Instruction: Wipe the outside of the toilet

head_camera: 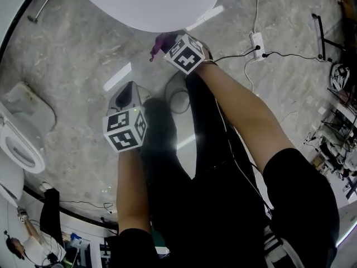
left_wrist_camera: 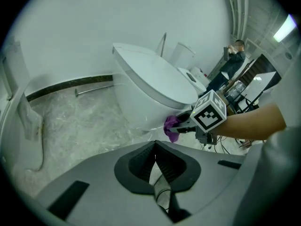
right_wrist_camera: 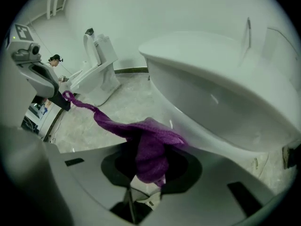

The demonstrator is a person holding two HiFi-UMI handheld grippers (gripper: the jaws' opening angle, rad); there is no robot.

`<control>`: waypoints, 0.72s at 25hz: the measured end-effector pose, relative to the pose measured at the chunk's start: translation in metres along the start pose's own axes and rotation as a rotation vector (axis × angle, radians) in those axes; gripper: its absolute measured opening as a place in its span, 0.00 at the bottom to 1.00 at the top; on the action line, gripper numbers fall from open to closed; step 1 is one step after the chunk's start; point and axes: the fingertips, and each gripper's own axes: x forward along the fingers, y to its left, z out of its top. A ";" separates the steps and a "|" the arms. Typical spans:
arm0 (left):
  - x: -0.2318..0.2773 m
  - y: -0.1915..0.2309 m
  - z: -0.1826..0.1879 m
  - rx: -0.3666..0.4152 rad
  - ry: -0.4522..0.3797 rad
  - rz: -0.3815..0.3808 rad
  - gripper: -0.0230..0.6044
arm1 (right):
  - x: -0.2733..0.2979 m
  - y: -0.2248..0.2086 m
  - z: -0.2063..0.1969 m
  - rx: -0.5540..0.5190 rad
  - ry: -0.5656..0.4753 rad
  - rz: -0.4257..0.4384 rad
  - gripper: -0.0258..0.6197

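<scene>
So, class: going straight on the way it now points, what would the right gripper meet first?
Most likely the outer bowl wall of the toilet, low on its curve. The right gripper is shut on the purple cloth, so the cloth would arrive first; whether it already touches is unclear.

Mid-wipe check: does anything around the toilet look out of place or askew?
A power strip and loose cables lie on the floor beside the toilet, odd near wiping. The cloth in the right hand-held gripper is bunched, one tail trailing free. No spill shows.
</scene>
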 end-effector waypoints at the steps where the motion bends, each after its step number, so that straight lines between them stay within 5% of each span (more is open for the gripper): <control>1: -0.005 0.008 -0.003 -0.011 0.001 -0.002 0.05 | 0.002 0.003 0.004 0.015 -0.001 -0.008 0.21; 11: -0.033 0.089 -0.022 -0.086 -0.003 -0.001 0.05 | 0.025 0.028 0.050 0.190 -0.084 -0.096 0.21; 18: -0.041 0.120 -0.021 -0.071 -0.004 -0.017 0.05 | 0.034 0.034 0.092 0.306 -0.196 -0.196 0.21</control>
